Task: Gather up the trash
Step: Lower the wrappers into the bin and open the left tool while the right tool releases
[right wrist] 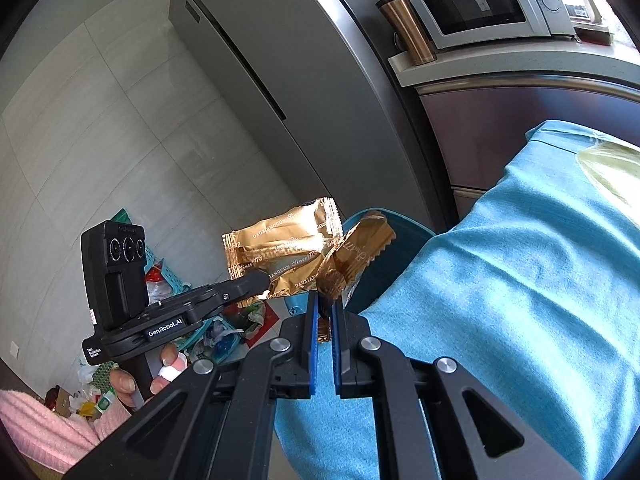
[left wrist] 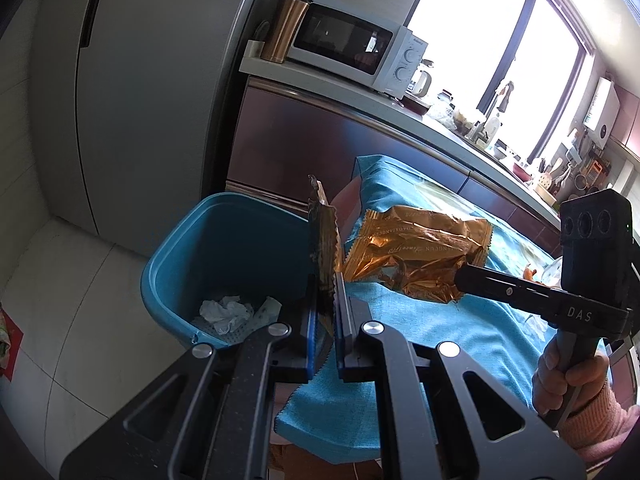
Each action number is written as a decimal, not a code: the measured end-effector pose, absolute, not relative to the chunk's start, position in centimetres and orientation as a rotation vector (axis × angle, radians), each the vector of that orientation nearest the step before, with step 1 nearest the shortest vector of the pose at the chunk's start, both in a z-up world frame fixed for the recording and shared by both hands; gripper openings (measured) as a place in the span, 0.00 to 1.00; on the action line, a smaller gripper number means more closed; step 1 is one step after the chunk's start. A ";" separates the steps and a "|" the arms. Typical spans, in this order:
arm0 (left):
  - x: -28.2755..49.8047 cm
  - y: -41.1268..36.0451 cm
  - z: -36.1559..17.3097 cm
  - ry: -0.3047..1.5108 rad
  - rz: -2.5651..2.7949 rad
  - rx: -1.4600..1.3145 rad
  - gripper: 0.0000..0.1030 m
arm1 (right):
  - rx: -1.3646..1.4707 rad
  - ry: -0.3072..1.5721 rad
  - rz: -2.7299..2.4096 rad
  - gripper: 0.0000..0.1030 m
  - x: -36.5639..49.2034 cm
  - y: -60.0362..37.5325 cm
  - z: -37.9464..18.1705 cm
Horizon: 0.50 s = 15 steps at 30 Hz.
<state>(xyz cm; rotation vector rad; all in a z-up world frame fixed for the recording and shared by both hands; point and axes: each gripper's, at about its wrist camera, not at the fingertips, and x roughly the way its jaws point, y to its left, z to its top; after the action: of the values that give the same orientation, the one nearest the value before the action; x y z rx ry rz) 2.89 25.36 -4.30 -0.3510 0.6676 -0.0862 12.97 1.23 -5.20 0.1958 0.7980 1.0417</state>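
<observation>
My left gripper (left wrist: 325, 280) is shut on a gold wrapper (left wrist: 323, 240) seen edge-on, held above the near rim of a blue trash bin (left wrist: 176, 248). The same wrapper shows flat in the right wrist view (right wrist: 280, 240), with the left gripper (right wrist: 262, 280) clamping its lower edge. My right gripper (right wrist: 325, 300) is shut on a second gold wrapper (right wrist: 356, 252), held beside the first, over the bin's edge (right wrist: 400, 228). In the left wrist view this wrapper (left wrist: 416, 252) hangs from the right gripper (left wrist: 460, 276) above the blue tablecloth (left wrist: 420, 328). Crumpled white tissues (left wrist: 228, 312) lie in the bin.
A grey fridge (left wrist: 152, 80) stands behind the bin. A counter holds a white microwave (left wrist: 352, 48) and a copper tumbler (left wrist: 284, 28). The tablecloth-covered table (right wrist: 520, 280) is to the right. Baskets and clutter (right wrist: 224, 332) sit on the tiled floor.
</observation>
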 end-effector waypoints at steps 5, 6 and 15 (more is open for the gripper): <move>3.1 25.4 -4.5 0.673 -0.076 -0.349 0.07 | 0.189 0.804 1.045 0.05 13.1 1.8 -5.3; 3.1 25.4 -4.5 0.674 -0.074 -0.349 0.07 | 0.187 0.805 1.044 0.05 13.1 1.9 -5.4; 3.4 25.7 -4.9 0.680 -0.060 -0.355 0.07 | 0.184 0.811 1.048 0.05 13.5 2.4 -5.3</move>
<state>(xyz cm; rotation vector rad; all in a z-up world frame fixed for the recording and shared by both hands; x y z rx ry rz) 3.41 25.73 -4.91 -0.3554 0.6803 -0.0600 13.50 2.36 -5.35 0.1837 0.8110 1.0478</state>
